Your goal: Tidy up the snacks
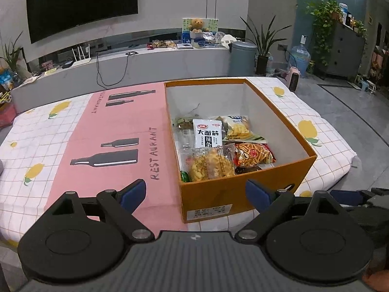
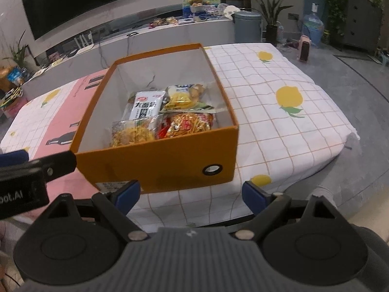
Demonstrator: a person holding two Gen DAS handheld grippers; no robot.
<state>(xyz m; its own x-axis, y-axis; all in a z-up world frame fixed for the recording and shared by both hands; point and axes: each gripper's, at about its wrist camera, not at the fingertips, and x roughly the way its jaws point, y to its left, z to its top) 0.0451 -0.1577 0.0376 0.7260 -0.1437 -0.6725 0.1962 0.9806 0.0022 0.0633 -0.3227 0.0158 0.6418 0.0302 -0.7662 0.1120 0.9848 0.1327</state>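
Snacks lie bunched in the near end of the orange box [image 1: 245, 189], which sits straight ahead of my left claw [image 1: 195, 192] on the checked lemon-print cloth [image 1: 31, 131], its left side over the pink restaurant mat [image 1: 116, 126]. My left claw is spread wide with nothing between its blue pads [image 1: 133, 192], hovering just short of the box's near wall. Inside, the white packet with black characters [image 1: 208, 133] lies on top toward the middle. The clear bag of yellow crisps [image 1: 210, 164] sits nearest me, with the red bag of orange sticks [image 1: 252, 154] to its right and the pale yellow bag [image 1: 237, 127] beyond that. A small green piece [image 1: 184, 177] pokes up in the near left corner. The far half of the box shows bare white floor.

My right claw [image 2: 190, 193] is also wide and holds nothing, its pads [image 2: 128, 192] poised before the box's near wall [image 2: 158, 165], where a dark-ringed finger hole [image 2: 212, 169] sits toward the right. From this side my left claw's black body [image 2: 36, 170] reaches in at the left edge, close to the box's near left corner.
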